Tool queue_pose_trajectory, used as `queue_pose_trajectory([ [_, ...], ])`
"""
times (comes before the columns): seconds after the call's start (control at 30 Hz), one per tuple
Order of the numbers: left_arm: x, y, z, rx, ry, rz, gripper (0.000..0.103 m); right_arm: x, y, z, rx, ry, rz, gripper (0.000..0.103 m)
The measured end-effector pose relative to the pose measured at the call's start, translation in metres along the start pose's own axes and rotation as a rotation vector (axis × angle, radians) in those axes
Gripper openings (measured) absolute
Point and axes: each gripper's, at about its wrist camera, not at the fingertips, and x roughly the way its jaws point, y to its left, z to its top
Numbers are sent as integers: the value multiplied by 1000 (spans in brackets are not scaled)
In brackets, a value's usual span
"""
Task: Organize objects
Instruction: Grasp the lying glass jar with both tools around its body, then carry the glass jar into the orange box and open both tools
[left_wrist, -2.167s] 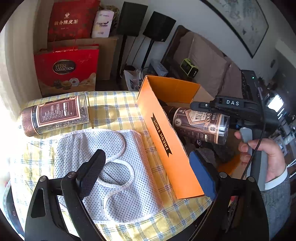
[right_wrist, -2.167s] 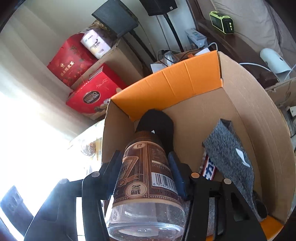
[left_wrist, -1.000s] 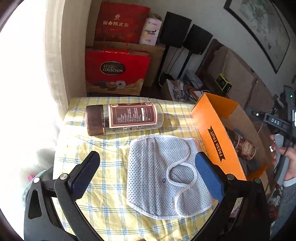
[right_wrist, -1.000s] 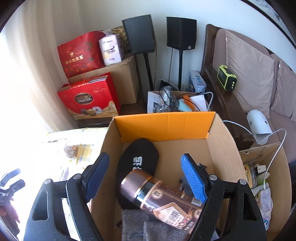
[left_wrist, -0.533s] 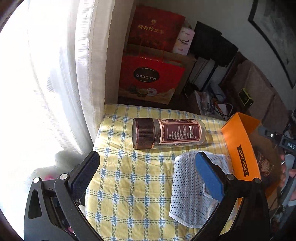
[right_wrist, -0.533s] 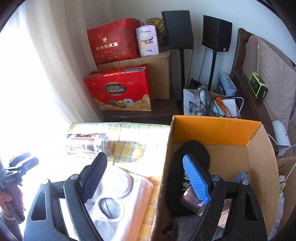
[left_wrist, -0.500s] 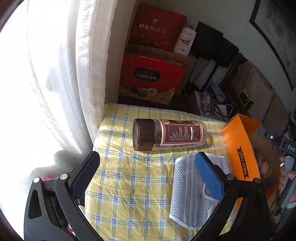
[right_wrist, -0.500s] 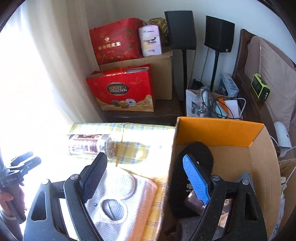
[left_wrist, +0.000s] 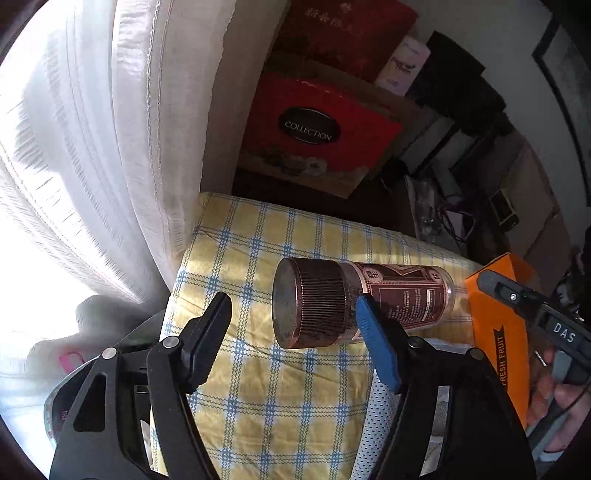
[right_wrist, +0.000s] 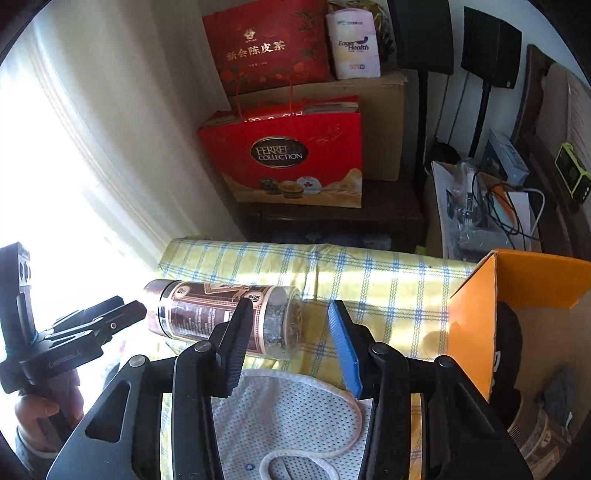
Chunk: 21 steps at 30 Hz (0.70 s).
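A desk covered in a yellow and blue checked cloth stands beside a white curtain. Behind it on the floor sit a brown carton and two red gift bags, the nearer one marked "COLLECTION".

At the desk's right edge stands an orange box with brown cardboard inside, open at the top; dark items lie in it, hard to make out.

A white mesh cloth lies flat on the near part of the desk, just in front of a jar.

The jar lies on its side on the checked cloth, its ribbed brown lid pointing toward the curtain and its clear base toward the box. It has a dark brown label.

The left hand-held gripper has its fingers spread wide, holding nothing. Its blue-padded finger overlaps the jar's lid end in view; contact cannot be judged.

The right hand-held gripper is also spread and empty, above the mesh cloth, with the jar's base just beyond its black finger.
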Motion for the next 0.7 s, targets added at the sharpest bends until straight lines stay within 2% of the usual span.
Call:
queue_pose_trajectory([
  [0.07,7,0,3,1,14,-17,58,10,-4,1,20,11,10,44],
  [0.33,18,-5,8,21,31,-98,57,36,-13,-3,83,49,122,39],
  [0.43,18,-11,7,37,38,-114,51,41,-14,-4,119,59,191,33],
  [0.6,13,-17,4,32,61,-102,49,37,-10,-5,123,63,187,34],
  [0.7,0,-25,3,46,37,-105,49,21,-7,-4,105,33,176,34],
])
